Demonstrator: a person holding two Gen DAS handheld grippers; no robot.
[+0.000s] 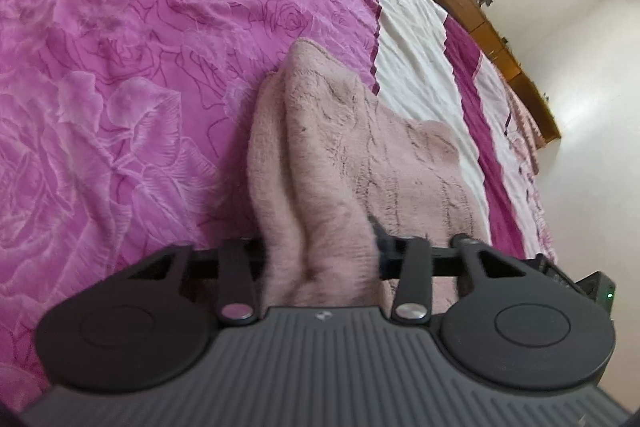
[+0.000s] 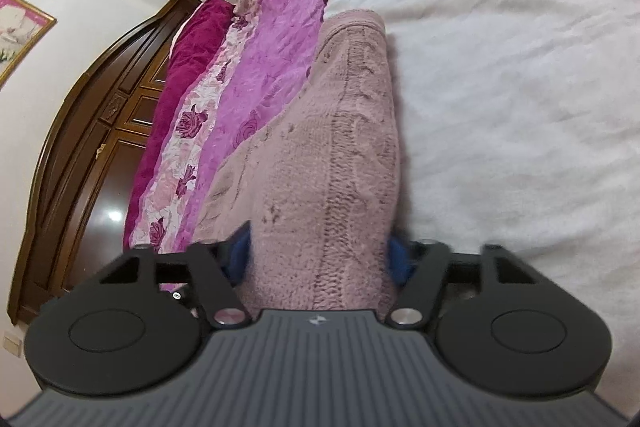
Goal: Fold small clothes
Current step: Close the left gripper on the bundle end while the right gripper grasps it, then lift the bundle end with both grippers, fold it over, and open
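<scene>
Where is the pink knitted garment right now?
The pink knitted garment lies on the bed across the purple floral cover and white sheet, its near end bunched inside both hand-held grippers.

Dusty pink cable-knit garment [image 2: 340,155], fuzzy, with darker flecks. Magenta bedspread [image 1: 120,87] patterned with tonal roses; plain white sheet [image 2: 500,87] beside it; deep crimson band at the bed's edge. Black gripper bodies with ribbed grey housing; blue pads [image 2: 400,259].

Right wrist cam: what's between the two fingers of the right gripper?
In the right wrist view, a bunched fold of the pink knit garment fills the right gripper, with the blue pads pressing on both sides. Nothing else lies there.
</scene>
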